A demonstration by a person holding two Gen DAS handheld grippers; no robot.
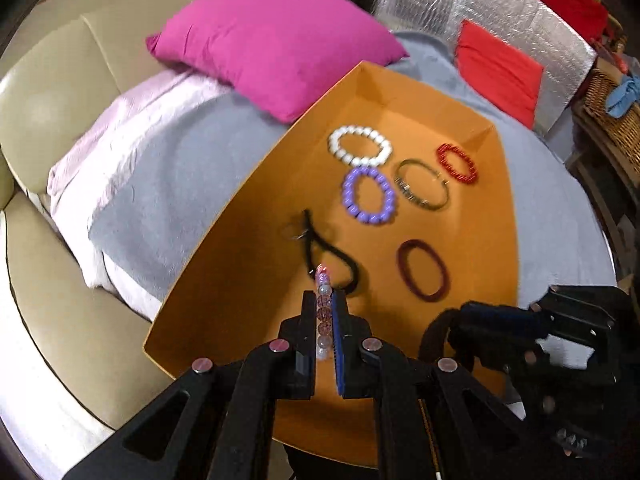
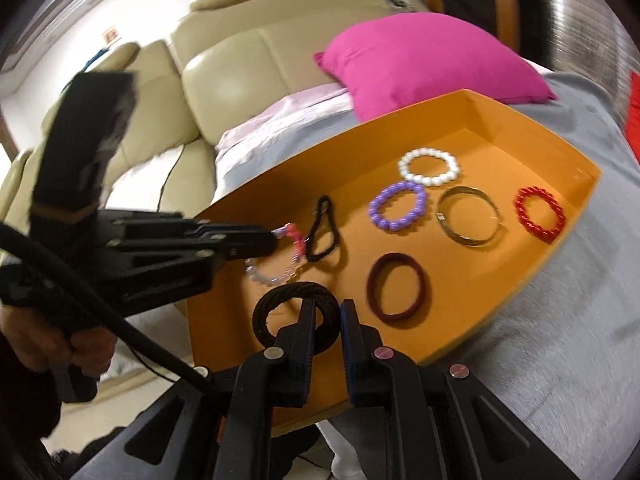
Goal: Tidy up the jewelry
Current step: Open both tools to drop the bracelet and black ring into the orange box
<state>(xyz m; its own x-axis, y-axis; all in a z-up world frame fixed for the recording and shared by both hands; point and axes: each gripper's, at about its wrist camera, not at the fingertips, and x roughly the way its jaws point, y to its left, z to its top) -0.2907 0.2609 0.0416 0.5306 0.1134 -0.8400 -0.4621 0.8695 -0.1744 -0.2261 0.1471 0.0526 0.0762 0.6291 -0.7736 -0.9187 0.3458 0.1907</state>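
An orange tray (image 1: 224, 280) (image 2: 540, 264) lies on a grey blanket. In it lie a white bead bracelet (image 1: 359, 146) (image 2: 429, 166), a purple bead bracelet (image 1: 369, 196) (image 2: 397, 206), a metal bangle (image 1: 422, 189) (image 2: 469, 216), a red bead bracelet (image 1: 457, 163) (image 2: 539, 216), a maroon hair tie (image 1: 422, 270) (image 2: 398, 288) and a thin black hair tie (image 1: 328, 256) (image 2: 322, 234). My left gripper (image 1: 323, 308) (image 2: 272, 236) is shut on a pink and clear bead bracelet (image 1: 323, 300) (image 2: 280, 260) over the tray. My right gripper (image 2: 326, 312) (image 1: 448, 320) is shut on a thick black hair tie (image 2: 294, 312).
A magenta pillow (image 1: 276, 44) (image 2: 428, 60) lies behind the tray. A cream leather sofa (image 1: 52, 92) (image 2: 224, 76) is to the left. A red cushion (image 1: 496, 68) and a wicker basket (image 1: 612, 116) are at the right.
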